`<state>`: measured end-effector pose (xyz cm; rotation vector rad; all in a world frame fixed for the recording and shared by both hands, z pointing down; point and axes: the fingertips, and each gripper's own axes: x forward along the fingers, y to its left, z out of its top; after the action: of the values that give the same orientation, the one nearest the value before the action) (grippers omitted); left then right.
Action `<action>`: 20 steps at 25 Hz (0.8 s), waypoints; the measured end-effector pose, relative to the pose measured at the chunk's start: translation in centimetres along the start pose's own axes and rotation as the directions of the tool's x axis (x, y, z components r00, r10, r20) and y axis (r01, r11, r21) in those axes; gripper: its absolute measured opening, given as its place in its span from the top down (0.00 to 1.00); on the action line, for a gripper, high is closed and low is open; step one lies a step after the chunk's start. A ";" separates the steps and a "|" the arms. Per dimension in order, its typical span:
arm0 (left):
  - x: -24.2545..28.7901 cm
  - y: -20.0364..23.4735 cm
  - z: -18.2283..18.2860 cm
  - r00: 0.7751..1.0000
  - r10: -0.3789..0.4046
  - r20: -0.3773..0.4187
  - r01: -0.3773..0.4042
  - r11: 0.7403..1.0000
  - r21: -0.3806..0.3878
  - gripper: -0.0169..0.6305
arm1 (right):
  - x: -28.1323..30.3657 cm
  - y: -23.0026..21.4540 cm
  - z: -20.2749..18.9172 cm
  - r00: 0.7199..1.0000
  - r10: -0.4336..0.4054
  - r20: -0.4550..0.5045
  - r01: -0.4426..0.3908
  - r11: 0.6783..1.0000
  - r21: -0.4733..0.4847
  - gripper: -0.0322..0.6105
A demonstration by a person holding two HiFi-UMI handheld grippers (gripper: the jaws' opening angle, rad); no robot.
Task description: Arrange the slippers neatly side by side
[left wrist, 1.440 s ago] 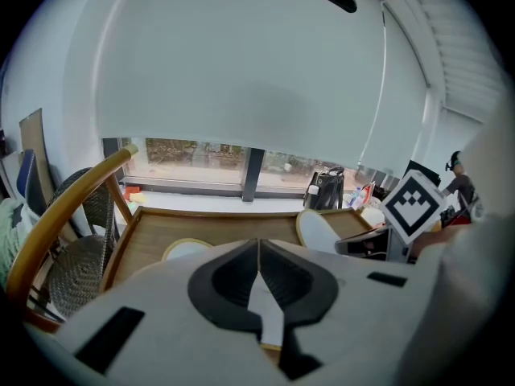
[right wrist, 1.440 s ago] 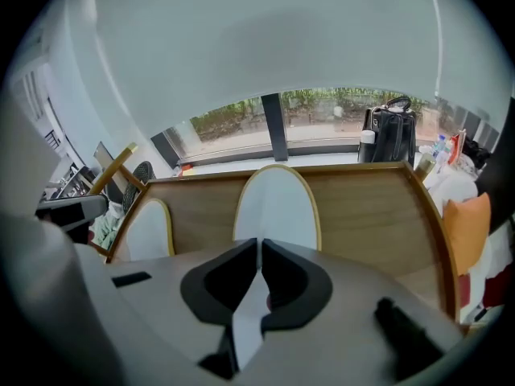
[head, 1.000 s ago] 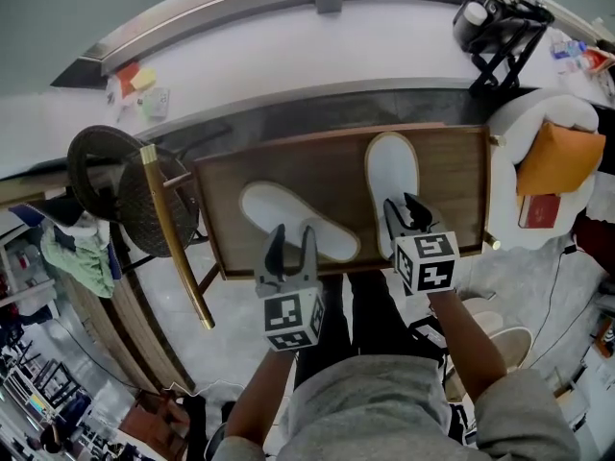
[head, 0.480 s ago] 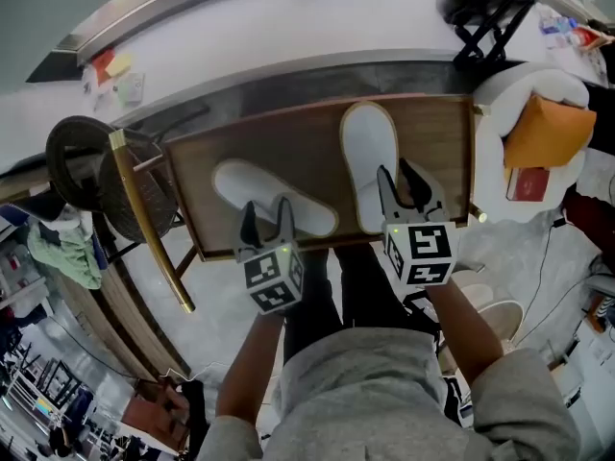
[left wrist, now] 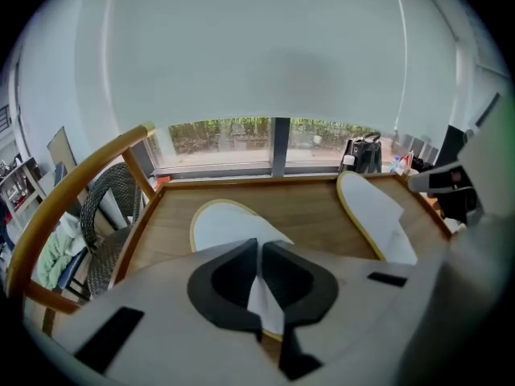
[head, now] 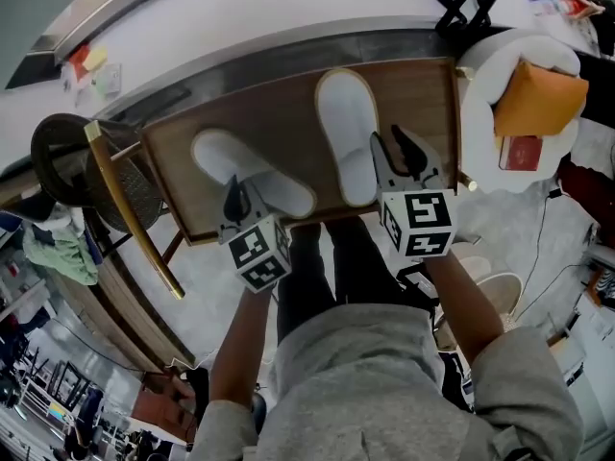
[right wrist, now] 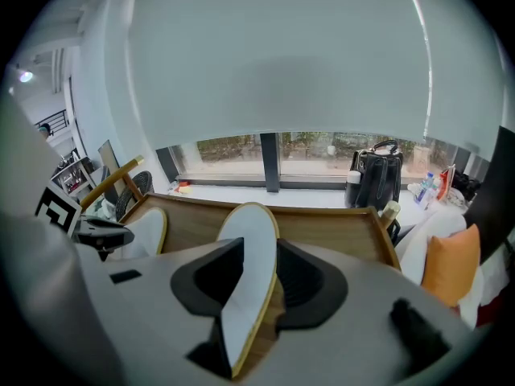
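Two white slippers lie on a brown wooden table (head: pixel 423 89). The left slipper (head: pixel 226 161) lies slanted; the right slipper (head: pixel 346 128) points away from me. My left gripper (head: pixel 240 200) is at the left slipper's near end. Its jaws have just closed and pinch a fold of white fabric (left wrist: pixel 261 292). My right gripper (head: pixel 389 144) is at the right slipper's near right edge. In the right gripper view that slipper (right wrist: pixel 245 264) stands tilted between the jaws and fills the gap, so the gripper is shut on it.
A wicker chair with a gold-coloured frame (head: pixel 120 195) stands left of the table. A white armchair with an orange cushion (head: pixel 536 94) is at the right. A black bag (right wrist: pixel 374 175) stands on the ledge behind the table. My legs are below the near edge.
The left gripper came down onto the left slipper's near end and its jaws went from open to shut on it. The right gripper stays at the right slipper's heel.
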<state>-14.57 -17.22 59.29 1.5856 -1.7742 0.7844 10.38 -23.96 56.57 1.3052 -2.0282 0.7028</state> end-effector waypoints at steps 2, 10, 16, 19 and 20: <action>-0.3 -0.3 0.4 1.000 -0.009 0.011 0.009 1.000 0.018 0.93 | -0.2 0.0 0.0 1.000 -0.001 0.002 0.001 1.000 0.000 0.74; -1.9 -2.0 2.4 0.995 -0.062 0.079 0.050 0.989 0.140 0.94 | -0.8 0.6 0.2 1.000 0.003 0.020 -0.003 1.000 0.007 0.74; -2.6 -3.5 3.4 0.989 -0.099 0.109 0.079 0.982 0.173 0.94 | -1.5 0.3 0.6 0.999 0.003 0.037 -0.004 1.000 0.009 0.74; -2.8 -4.5 3.8 0.985 -0.120 0.122 0.095 0.977 0.192 0.94 | -1.6 0.0 0.6 0.999 0.001 0.039 -0.002 1.000 0.010 0.74; -2.8 -4.8 4.0 0.984 -0.128 0.127 0.100 0.974 0.203 0.94 | -1.6 -0.1 0.6 0.999 0.000 0.040 0.000 1.000 0.010 0.74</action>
<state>-9.86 -19.02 54.71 1.8962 -1.7268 0.8316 10.85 -23.44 54.97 1.3351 -2.0590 0.6932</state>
